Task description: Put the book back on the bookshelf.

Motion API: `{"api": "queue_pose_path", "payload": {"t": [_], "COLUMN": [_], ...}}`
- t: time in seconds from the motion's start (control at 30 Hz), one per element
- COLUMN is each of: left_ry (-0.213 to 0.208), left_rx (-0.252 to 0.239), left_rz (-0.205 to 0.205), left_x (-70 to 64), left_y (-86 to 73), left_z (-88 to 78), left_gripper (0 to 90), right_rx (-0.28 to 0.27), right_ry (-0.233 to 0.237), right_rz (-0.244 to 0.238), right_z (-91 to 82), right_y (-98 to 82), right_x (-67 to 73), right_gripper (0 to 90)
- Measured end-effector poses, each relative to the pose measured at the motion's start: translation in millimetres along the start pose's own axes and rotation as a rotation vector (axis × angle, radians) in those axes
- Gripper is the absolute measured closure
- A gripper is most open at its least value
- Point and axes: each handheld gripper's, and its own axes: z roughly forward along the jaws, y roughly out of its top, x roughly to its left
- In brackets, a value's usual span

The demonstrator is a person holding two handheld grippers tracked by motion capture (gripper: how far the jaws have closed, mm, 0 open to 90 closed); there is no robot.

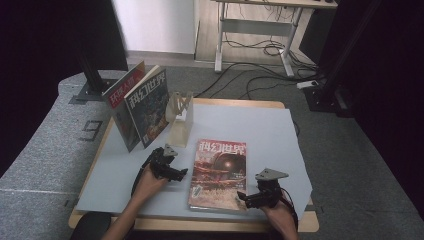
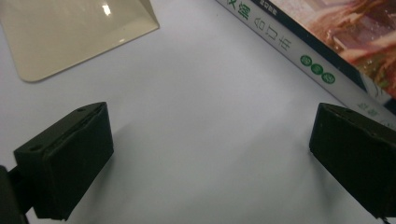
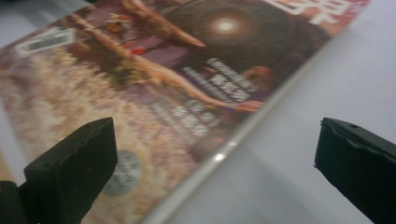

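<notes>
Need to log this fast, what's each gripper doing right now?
Left gripper: jaws open, holding nothing, beside the flat magazine.
Right gripper: jaws open, holding nothing, at that magazine's edge.

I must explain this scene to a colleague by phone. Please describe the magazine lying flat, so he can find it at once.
Start from the light table in the high view. Two magazines stand at its far left corner, against a clear stand. The flat magazine lies nearer the person, between the left gripper and the right gripper; unlike the others it lies face up, its reddish cover showing a glowing sphere.
</notes>
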Motion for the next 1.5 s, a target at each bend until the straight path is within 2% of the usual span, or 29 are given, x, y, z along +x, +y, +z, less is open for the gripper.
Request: {"api": "queue_pose_path", "payload": {"t": [0.23,0.57,0.97,1.27,1.5], "left_ry": [0.01,0.007,0.0,0.024,0.027], "left_rx": [0.006,0.013,0.032,0.045,0.046], "left_rz": [0.011,0.016,0.027,0.039,0.03], "left_x": [-3.0,-4.5,-5.1,-4.0,-1.7], "left_y": [7.0,12.4,17.8,25.0,30.2], "left_z": [6.9,12.1,15.2,19.0,23.5], "left_gripper": [0.0,0.0,0.0,0.0,0.0], "right_rx": [0.029,0.05,0.054,0.072,0.09], "right_ry": [0.058,0.088,0.079,0.066,0.071], "right_rz": [-0.018,-0.04,-0.035,-0.049,-0.06], "right_z": [6.6,13.0,14.1,13.7,11.9], "right_y": [-0.8,-0.4,-1.2,-1.3,-1.6], "right_x": [16.4,25.5,27.4,35.7,43.1], "right_gripper": [0.0,0.0,0.0,0.0,0.0]}}
